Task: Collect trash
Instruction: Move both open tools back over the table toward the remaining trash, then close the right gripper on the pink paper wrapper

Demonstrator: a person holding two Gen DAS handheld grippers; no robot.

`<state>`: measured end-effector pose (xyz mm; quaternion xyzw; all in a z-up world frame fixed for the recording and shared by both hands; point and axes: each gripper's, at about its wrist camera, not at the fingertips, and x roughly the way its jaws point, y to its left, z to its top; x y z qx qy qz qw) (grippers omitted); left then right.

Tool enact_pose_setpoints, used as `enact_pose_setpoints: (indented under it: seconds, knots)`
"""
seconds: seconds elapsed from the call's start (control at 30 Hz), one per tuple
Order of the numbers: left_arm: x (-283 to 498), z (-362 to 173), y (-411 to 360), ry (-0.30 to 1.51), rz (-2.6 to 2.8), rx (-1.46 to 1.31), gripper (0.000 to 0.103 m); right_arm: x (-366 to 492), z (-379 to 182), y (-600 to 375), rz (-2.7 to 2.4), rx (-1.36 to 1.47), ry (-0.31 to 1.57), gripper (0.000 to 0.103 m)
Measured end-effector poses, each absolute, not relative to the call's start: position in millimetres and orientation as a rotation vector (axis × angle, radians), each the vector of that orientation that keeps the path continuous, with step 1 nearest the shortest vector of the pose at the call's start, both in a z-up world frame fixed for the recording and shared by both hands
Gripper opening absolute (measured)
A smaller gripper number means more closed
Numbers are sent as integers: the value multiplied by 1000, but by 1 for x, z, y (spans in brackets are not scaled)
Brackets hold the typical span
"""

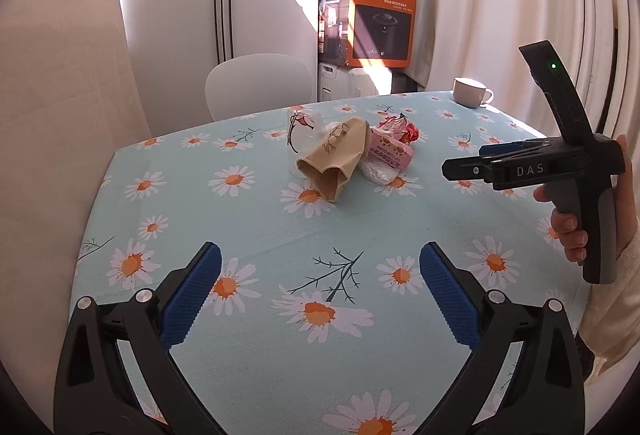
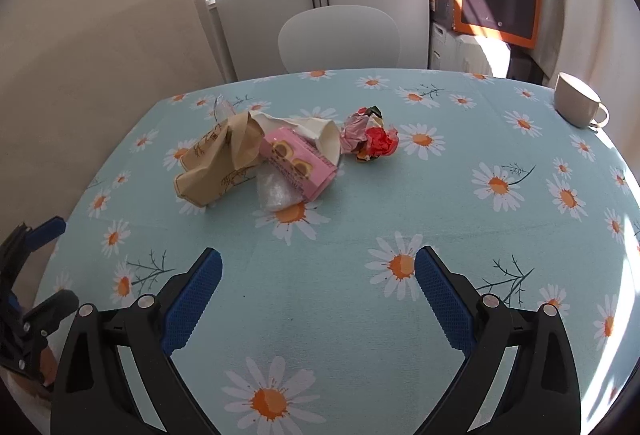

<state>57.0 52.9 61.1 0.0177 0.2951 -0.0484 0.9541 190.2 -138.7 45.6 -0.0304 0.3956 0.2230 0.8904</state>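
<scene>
A pile of trash lies mid-table: a tan paper bag [image 1: 334, 159] [image 2: 218, 161], a pink packet [image 1: 390, 155] [image 2: 298, 163], a clear plastic wad [image 1: 378, 173] [image 2: 276, 193], a crumpled red-and-pink wrapper [image 1: 400, 129] [image 2: 370, 137] and a clear printed plastic cup [image 1: 302, 133]. My left gripper [image 1: 320, 289] is open and empty over the near table, short of the pile. My right gripper [image 2: 318, 291] is open and empty too; in the left wrist view it [image 1: 466, 165] hovers right of the pile.
The table has a light blue daisy tablecloth [image 1: 280, 235] [image 2: 360, 215]. A white mug [image 1: 472, 93] [image 2: 578, 101] stands at the far right corner. A white chair [image 1: 258, 85] [image 2: 340, 37] sits behind the table. An orange Philips box [image 1: 380, 19] is stacked beyond.
</scene>
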Motion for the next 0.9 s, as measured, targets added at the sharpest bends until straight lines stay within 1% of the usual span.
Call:
enact_pose_setpoints:
  seconds: [0.27, 0.53, 0.63, 0.67, 0.73, 0.77, 0.8, 0.83, 0.9]
  knots:
    - [61, 50, 69, 636, -76, 18, 97, 226, 37, -108, 458, -106, 858, 93]
    - [65, 50, 68, 650, -48, 40, 97, 264, 29, -96, 454, -99, 870, 93]
    - [70, 50, 67, 664, -53, 20, 97, 269, 28, -89, 514, -121, 840, 90]
    - [72, 49, 66, 668, -54, 18, 97, 271, 27, -87, 538, -128, 845, 75]
    - [76, 49, 65, 672, -50, 15, 97, 274, 21, -84, 560, -141, 872, 54]
    - [79, 49, 64, 676, -52, 15, 97, 273, 20, -84, 575, -136, 871, 49]
    - [81, 50, 63, 677, -55, 12, 97, 271, 20, -86, 586, -124, 866, 47]
    - [83, 50, 63, 677, -59, 9, 97, 269, 21, -89, 590, -122, 866, 41]
    - [86, 49, 62, 681, -60, 10, 97, 262, 25, -95, 603, -113, 837, 38]
